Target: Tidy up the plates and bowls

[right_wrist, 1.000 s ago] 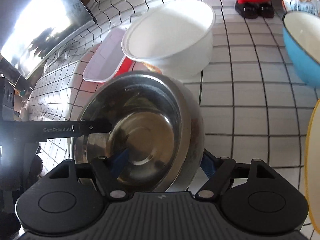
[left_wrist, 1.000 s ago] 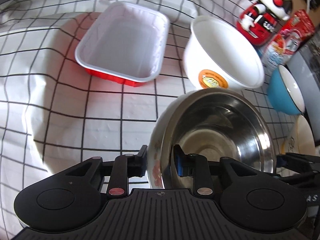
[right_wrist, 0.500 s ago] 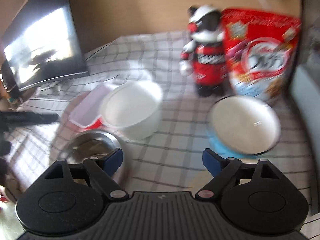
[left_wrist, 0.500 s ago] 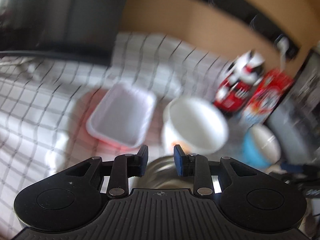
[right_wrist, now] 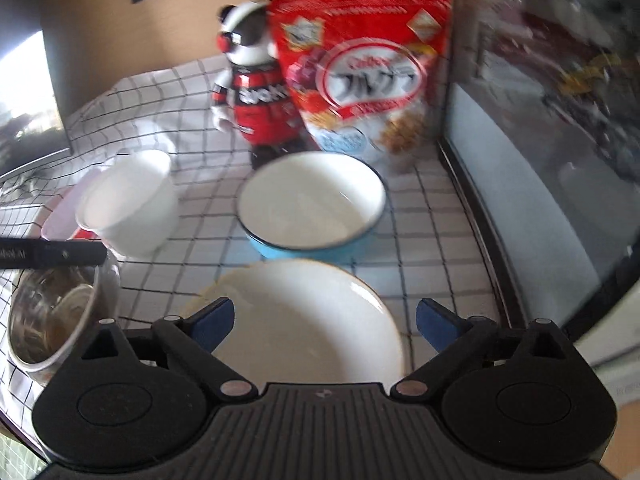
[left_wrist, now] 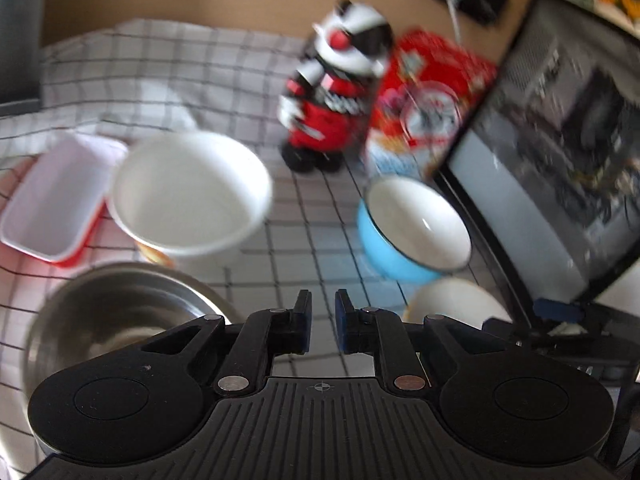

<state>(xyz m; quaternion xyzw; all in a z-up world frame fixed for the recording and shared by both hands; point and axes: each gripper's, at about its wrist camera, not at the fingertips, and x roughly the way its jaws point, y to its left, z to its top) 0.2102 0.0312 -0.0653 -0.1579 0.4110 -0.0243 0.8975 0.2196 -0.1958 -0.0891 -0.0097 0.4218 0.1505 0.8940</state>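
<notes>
Bowls (right_wrist: 312, 204) on checked cloth (right_wrist: 420, 248) against tan wall, left tongs (left_wrist: 323, 312) closing empty, right tongs (right_wrist: 325, 320) opening empty.

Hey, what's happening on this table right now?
A person with a gripper in each hand is sorting dishes on a checked tablecloth. Neither gripper holds anything. The left gripper is closing on nothing above the steel bowl. The right gripper is opening above the cream plate. Beyond it stand the blue bowl, white bowl and red tray.
</notes>
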